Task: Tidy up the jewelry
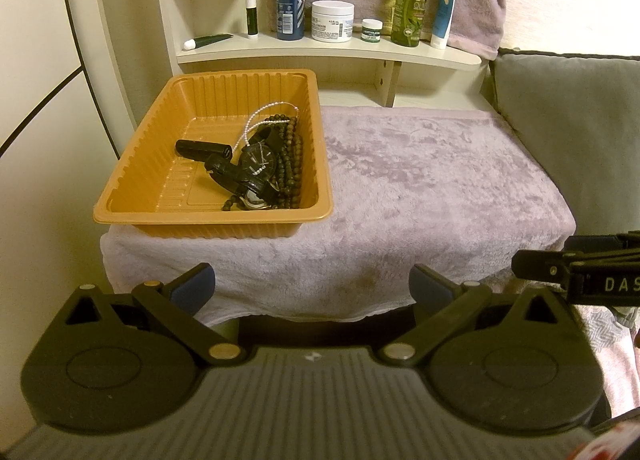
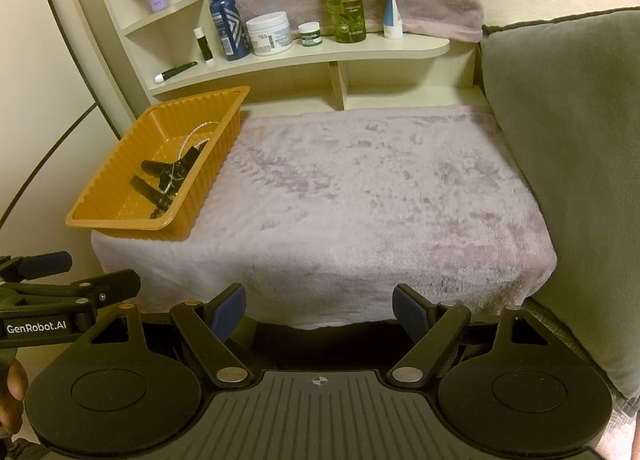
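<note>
An orange ribbed tray (image 1: pixel 132 196) (image 2: pixel 120 222) sits on the left of a towel-covered table. In it lie a black watch (image 1: pixel 256 162), a dark bead necklace (image 1: pixel 294 164), a thin white pearl chain (image 1: pixel 256 120) and a small black tube (image 1: pixel 202 149); the right wrist view shows the same heap (image 2: pixel 170 176). My left gripper (image 1: pixel 312 288) is open and empty, hanging before the table's front edge. Open and empty too, my right gripper (image 2: pixel 319 310) hangs beside it, to the right. Both are well short of the tray.
A pale lilac towel (image 1: pixel 420 180) (image 2: pixel 360 200) covers the table. Behind it a shelf (image 1: pixel 328 50) (image 2: pixel 304 56) holds bottles, jars and tubes. A grey cushion (image 1: pixel 572 120) (image 2: pixel 568 140) leans at the right. A hand (image 2: pixel 12 396) shows at lower left.
</note>
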Tool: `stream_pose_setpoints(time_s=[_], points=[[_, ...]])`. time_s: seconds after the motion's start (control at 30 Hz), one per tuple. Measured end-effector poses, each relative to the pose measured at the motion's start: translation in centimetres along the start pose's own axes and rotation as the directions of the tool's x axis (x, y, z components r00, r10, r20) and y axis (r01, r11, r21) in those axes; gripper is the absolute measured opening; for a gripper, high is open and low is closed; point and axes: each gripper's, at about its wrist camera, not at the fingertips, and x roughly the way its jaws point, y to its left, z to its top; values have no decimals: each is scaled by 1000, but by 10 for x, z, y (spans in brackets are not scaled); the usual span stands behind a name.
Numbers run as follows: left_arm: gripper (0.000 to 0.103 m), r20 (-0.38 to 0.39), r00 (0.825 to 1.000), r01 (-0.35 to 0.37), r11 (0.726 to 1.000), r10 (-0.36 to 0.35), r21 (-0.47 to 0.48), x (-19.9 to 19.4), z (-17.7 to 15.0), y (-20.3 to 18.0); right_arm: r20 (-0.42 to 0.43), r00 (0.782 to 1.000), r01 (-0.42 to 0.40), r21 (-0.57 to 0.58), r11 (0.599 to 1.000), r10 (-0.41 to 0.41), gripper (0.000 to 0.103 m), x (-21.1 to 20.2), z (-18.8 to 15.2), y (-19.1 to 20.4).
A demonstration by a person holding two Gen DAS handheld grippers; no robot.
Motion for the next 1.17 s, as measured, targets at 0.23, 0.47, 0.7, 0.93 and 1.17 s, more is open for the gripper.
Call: stream_pose_setpoints(time_s=[0.23,0.47,0.7,0.93,1.17], points=[[103,0,1000,0,1000,0,0,0,0,0,0,1000,0,1,1000,0,80,0,0,1],[103,1,1000,0,1000,0,0,0,0,0,0,1000,0,0,1000,0,80,0,0,1],[103,1,1000,0,1000,0,0,0,0,0,0,1000,0,1,1000,0,80,0,0,0],[103,1,1000,2,1000,-2,0,0,0,0,1,1000,0,1,1000,0,80,0,0,1],[103,14,1000,-5,1000,5,1,-3,2,-1,1,1000,1,2,1000,-1,80,1,-1,2]])
